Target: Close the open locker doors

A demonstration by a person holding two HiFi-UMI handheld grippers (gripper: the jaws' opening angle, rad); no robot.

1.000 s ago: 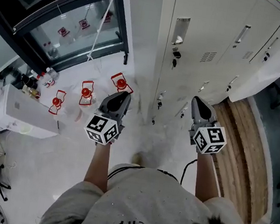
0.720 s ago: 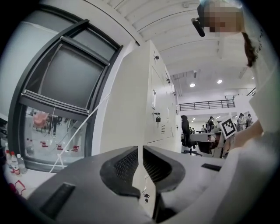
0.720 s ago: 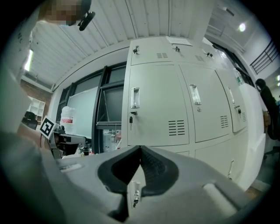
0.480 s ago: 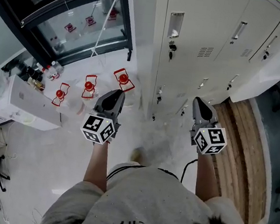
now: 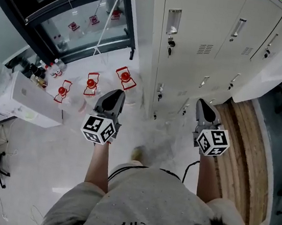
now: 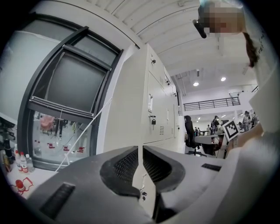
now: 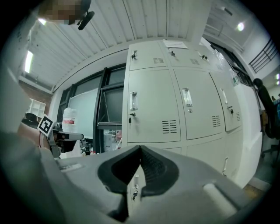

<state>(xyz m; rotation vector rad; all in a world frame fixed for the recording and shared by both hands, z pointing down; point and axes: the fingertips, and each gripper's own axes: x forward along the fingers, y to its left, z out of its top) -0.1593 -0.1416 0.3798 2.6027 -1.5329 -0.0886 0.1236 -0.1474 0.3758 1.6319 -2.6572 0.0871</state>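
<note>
Head view shows the left gripper [image 5: 114, 94] and right gripper [image 5: 203, 103], both with jaws pressed together on nothing, facing the lockers [image 5: 204, 20].

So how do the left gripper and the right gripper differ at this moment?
The left gripper is off the corner of the lockers, the right gripper before their doors. Under the left gripper lies white floor; beside the right gripper, a wooden strip. Both hold nothing.
</note>
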